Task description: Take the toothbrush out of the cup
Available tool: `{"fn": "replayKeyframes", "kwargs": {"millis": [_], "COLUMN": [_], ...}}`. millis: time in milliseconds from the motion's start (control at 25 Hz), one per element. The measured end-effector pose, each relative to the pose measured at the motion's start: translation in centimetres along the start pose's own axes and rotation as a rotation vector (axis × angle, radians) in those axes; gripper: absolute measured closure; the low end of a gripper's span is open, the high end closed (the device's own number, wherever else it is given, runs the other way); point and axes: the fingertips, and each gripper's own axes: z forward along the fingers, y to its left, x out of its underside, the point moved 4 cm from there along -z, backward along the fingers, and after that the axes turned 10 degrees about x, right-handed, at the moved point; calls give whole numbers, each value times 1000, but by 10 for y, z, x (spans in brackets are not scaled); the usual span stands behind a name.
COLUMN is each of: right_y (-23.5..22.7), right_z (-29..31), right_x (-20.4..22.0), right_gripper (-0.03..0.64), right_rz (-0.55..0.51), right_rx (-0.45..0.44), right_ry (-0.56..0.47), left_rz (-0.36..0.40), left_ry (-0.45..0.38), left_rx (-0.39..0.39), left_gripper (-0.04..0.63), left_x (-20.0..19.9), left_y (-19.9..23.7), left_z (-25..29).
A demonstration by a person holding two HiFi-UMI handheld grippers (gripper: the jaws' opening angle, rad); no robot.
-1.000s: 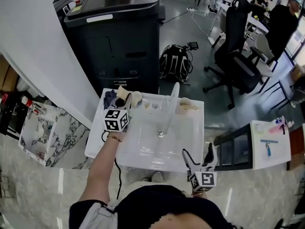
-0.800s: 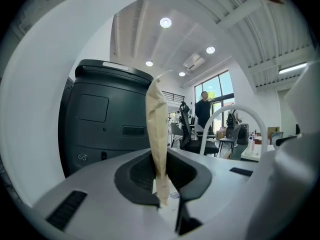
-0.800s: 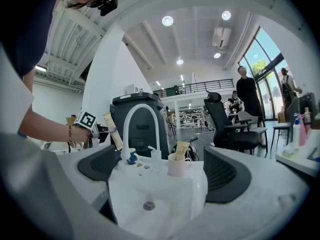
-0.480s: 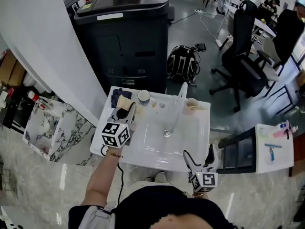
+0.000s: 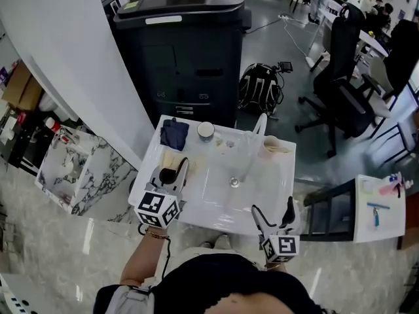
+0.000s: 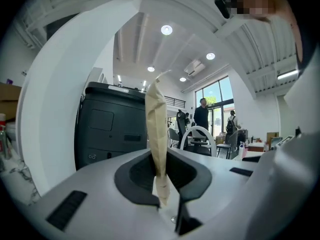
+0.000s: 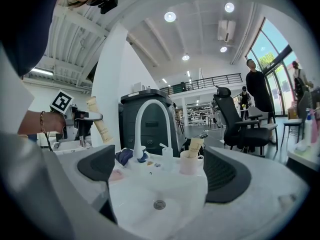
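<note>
Extraction looks done to me; left gripper [image 5: 175,169] jaws pinching the paper-wrapped toothbrush [image 6: 156,129], held upright at 8 o'clock of the sink [image 5: 219,198], well apart from the cup [image 5: 205,131] at 11 o'clock; right gripper [image 5: 273,216] jaws spread, nothing between, at 5 o'clock; next I'd carry it clear and lay it on the surface [image 5: 148,170] without loosening early.

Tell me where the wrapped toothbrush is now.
The wrapped toothbrush stands upright, clamped in the left gripper, over the left ledge of the sink in the head view, nearer the person than the blue cloth.
</note>
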Motion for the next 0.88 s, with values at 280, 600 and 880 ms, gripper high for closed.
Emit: {"fn": "replayKeyframes", "kwargs": {"millis": [280,600,880], "right_y": [-9,-30,-54], "right_z": [4,20,69], "right_x": [2,-4,0], "right_gripper": [71,71,71], "right_rz": [9,4,46], "right_rx": [24,76,110], "right_ry": [12,12,41], "left_rz": [-25,-111,-122], "left_ry": [41,81,64], "left_rx": [-67,-32,-28], "left_gripper": [560,560,560], "left_x": [30,58,58], "left_y": [-11,-24,-21], "left_z": [-31,-41,-44]}}
